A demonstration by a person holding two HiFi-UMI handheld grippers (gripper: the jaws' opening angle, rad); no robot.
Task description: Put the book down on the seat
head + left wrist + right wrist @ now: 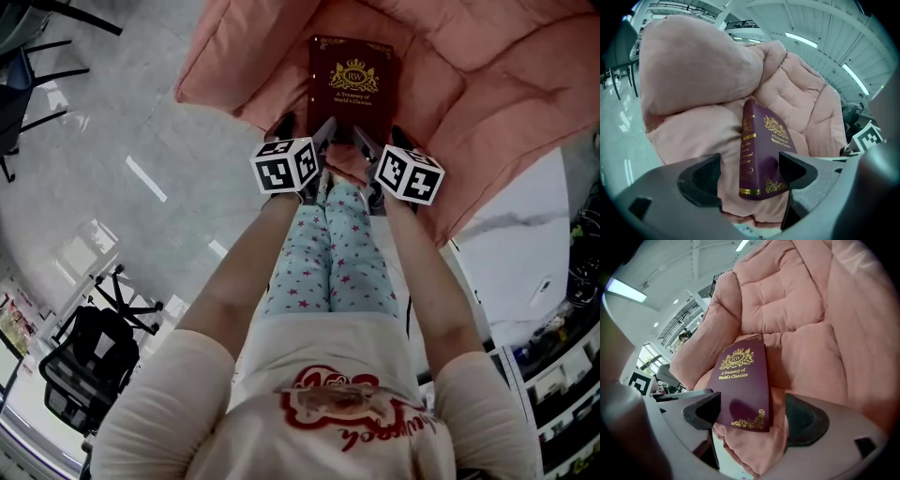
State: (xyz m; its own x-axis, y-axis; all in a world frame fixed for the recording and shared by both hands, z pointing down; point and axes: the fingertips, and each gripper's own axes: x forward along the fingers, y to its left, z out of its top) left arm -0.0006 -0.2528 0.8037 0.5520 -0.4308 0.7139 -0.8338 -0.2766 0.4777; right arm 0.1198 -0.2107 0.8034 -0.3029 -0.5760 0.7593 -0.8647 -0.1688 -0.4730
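A maroon book (354,84) with gold lettering lies cover-up on the pink cushioned seat (469,84), its near edge toward me. My left gripper (305,131) and right gripper (382,141) sit side by side at that near edge. In the left gripper view the book (761,150) lies between the wide-apart jaws of the left gripper (749,176), with a clear gap at the left pad (701,180). In the right gripper view the right gripper (754,416) is open; the book (743,380) rests on the cushion (811,333), far from the right pad (806,420).
My legs in star-print trousers (328,262) stand right against the seat's front. A black office chair (84,366) stands on the grey floor at lower left. A white marbled surface (525,253) and shelves lie to the right of the seat.
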